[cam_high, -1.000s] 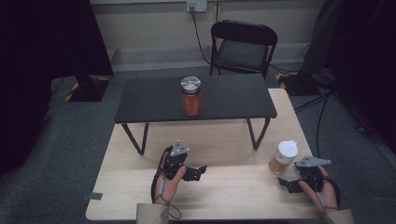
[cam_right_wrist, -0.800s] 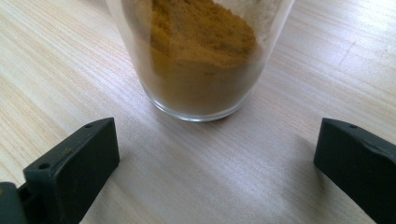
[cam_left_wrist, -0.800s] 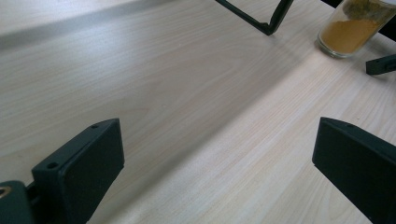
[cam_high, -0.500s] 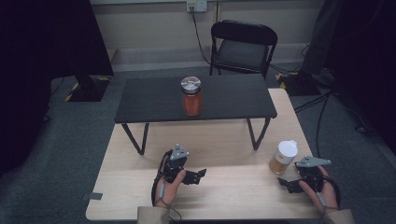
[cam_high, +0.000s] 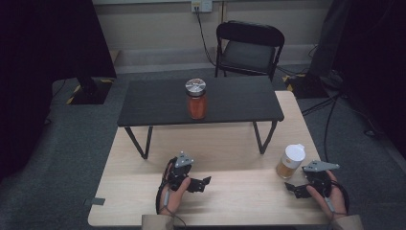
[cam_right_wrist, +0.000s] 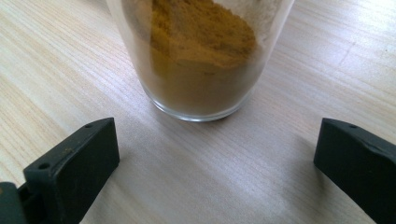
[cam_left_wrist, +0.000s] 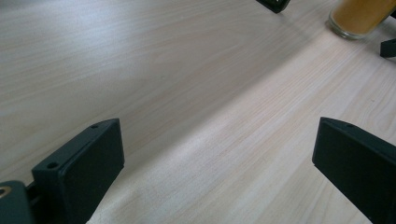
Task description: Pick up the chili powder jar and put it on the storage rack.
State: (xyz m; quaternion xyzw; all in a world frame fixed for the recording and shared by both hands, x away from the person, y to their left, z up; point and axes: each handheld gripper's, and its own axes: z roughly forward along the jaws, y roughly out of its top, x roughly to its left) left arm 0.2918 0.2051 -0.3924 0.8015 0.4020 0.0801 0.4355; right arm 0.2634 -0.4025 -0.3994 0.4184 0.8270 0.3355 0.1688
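A: Spice jar (cam_high: 290, 162) upright on the wooden table (cam_high: 239, 191), right side, white lid up, yellow powder inside.
B: Right gripper (cam_high: 293, 188)?
A: Just beside it, jaws spread, nothing between them and the glass (cam_right_wrist: 201, 56).
B: Left gripper (cam_high: 203, 182)?
A: Spread too, over bare wood, well apart.
B: Around?
A: Red jar (cam_high: 196, 99) upright on black bench (cam_high: 158, 103); chair (cam_high: 249, 45) behind. High view shows those.

Even light falls from above, leaving the room's corners dark. Ahead of the fingers (cam_left_wrist: 84, 168) the pale tabletop (cam_left_wrist: 187, 93) carries soft glare. The fingers themselves look slightly blurred.
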